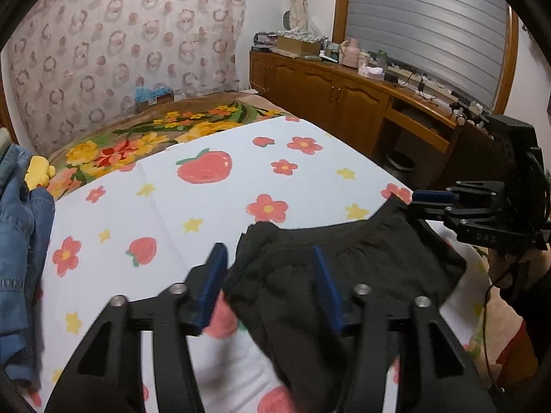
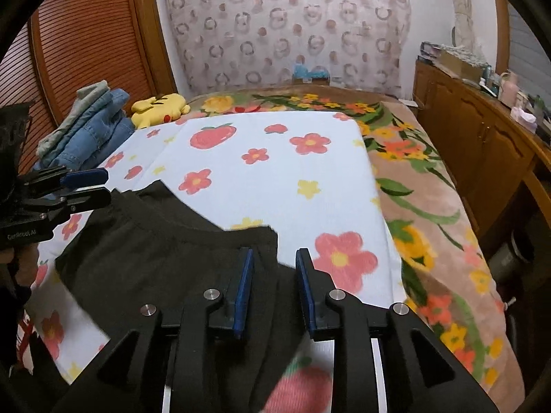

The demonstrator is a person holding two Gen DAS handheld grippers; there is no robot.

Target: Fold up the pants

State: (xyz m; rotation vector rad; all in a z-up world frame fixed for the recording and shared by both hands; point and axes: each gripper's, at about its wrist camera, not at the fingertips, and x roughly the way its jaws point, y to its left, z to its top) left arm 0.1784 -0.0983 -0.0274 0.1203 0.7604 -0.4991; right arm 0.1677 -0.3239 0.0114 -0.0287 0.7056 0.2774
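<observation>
Black pants lie on a white cloth printed with flowers and strawberries, waistband toward the far side. My left gripper is open, with its blue pads wide apart on either side of the left waistband corner and not pressing it. In the right wrist view the left gripper hovers at that same corner. My right gripper is open with a narrower gap over the right waistband corner. From the left wrist view the right gripper sits at the pants' right edge.
A pile of folded jeans and a yellow plush toy sit at the cloth's left. A floral blanket covers the bed beyond. A wooden cabinet runs along the right, with a bin underneath.
</observation>
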